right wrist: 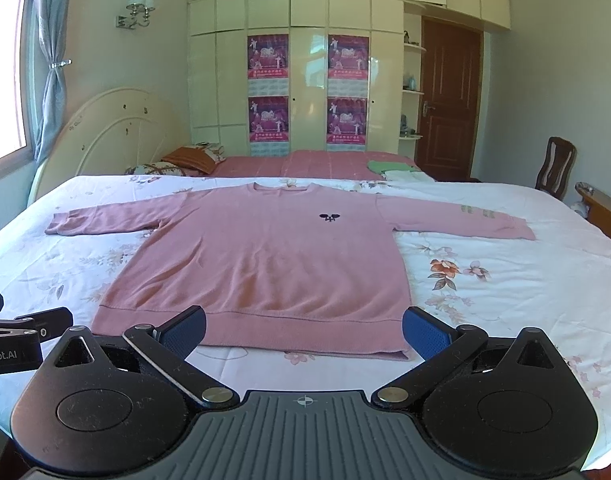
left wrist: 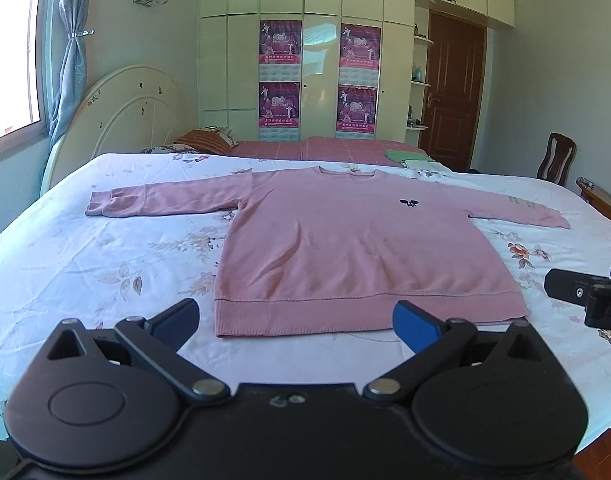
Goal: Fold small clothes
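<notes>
A pink long-sleeved sweater (left wrist: 345, 248) lies flat, front up, on the white floral bedsheet (left wrist: 85, 264), both sleeves spread out to the sides, hem toward me. It also shows in the right wrist view (right wrist: 273, 256). My left gripper (left wrist: 297, 320) is open and empty, hovering just in front of the hem. My right gripper (right wrist: 303, 330) is open and empty, also just short of the hem. The right gripper shows at the right edge of the left wrist view (left wrist: 585, 296); the left gripper shows at the left edge of the right wrist view (right wrist: 29, 324).
The bed's cream headboard (left wrist: 121, 120) stands at the left. Pillows (left wrist: 209, 142) and a pink blanket (left wrist: 325, 148) lie at the far side, with folded green and white clothes (left wrist: 409, 157). A wooden chair (left wrist: 557, 160) and a door (left wrist: 453, 92) are at the right.
</notes>
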{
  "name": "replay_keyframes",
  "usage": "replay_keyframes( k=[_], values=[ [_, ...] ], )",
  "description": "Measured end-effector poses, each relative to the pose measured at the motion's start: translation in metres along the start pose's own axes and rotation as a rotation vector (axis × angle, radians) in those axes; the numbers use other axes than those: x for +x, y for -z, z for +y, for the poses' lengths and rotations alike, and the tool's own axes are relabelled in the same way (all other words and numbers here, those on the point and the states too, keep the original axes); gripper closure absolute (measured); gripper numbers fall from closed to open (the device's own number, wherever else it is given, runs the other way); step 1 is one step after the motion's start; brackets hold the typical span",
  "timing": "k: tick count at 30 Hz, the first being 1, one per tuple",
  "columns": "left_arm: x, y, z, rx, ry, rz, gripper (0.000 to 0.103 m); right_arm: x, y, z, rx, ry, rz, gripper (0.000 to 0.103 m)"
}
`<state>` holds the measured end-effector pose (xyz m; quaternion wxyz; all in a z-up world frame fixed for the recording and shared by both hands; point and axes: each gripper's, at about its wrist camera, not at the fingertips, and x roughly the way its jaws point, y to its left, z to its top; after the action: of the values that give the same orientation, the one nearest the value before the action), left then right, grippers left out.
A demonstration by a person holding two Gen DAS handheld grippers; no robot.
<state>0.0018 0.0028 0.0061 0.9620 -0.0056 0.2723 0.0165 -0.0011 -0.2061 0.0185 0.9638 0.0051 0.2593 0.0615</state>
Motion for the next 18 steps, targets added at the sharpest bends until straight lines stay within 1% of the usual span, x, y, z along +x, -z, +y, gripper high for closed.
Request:
replay_keyframes(
  k=[18],
  values=[
    [-0.0015, -0.0026, -0.0023, 0.003, 0.002, -0.015, 0.0, -0.0072, -0.0006, -0.0011, -0.004, 0.0, -0.011, 0.0]
  ],
)
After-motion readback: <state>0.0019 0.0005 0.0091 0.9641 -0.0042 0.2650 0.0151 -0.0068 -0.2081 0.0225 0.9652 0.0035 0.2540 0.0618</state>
